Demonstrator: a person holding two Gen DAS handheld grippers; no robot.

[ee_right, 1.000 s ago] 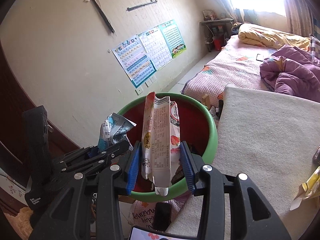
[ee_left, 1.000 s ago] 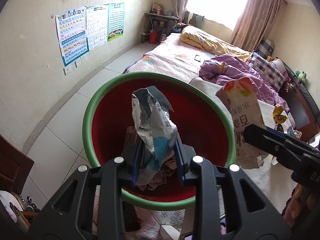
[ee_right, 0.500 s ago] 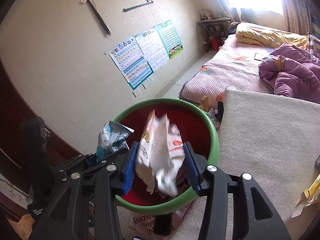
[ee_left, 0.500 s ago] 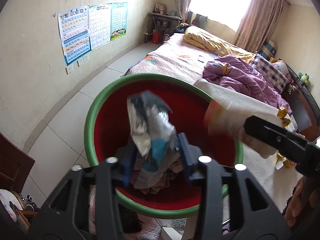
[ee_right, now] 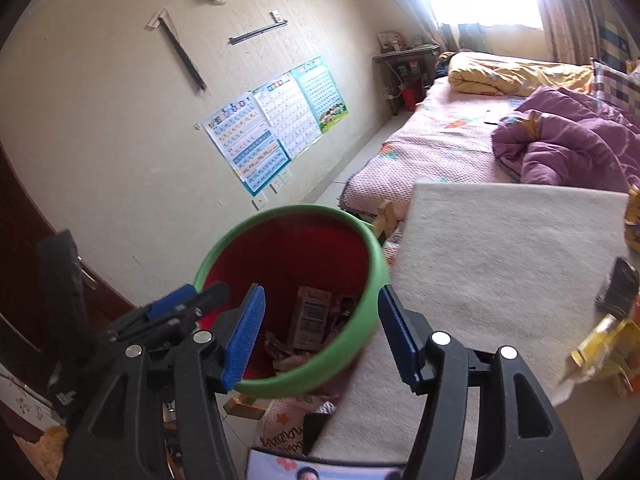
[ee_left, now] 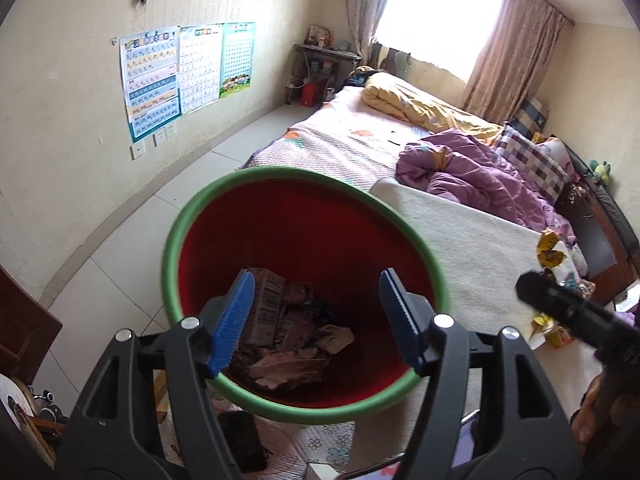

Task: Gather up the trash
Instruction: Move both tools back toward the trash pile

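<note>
Tongs just spread, both pairs — left tongs [ee_left: 316, 320] and right tongs [ee_right: 320, 332] wide, empty over green-rimmed bin [ee_left: 424, 248]. Wrappers dropped in among trash [ee_left: 288, 344]. More wrappers [ee_right: 608, 352] waiting on white surface [ee_right: 500, 264].

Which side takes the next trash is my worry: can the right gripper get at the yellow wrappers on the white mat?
Probably yes: the right gripper is open and empty, and the yellow wrappers lie uncovered on the white mat.

Yellow crumpled wrappers [ee_right: 608, 354] at white mat's [ee_right: 500, 264] right edge blurred, cut by frame. Red green-rimmed bin [ee_left: 304, 240] near rim hidden behind gripper frame; contents unreadable.
</note>
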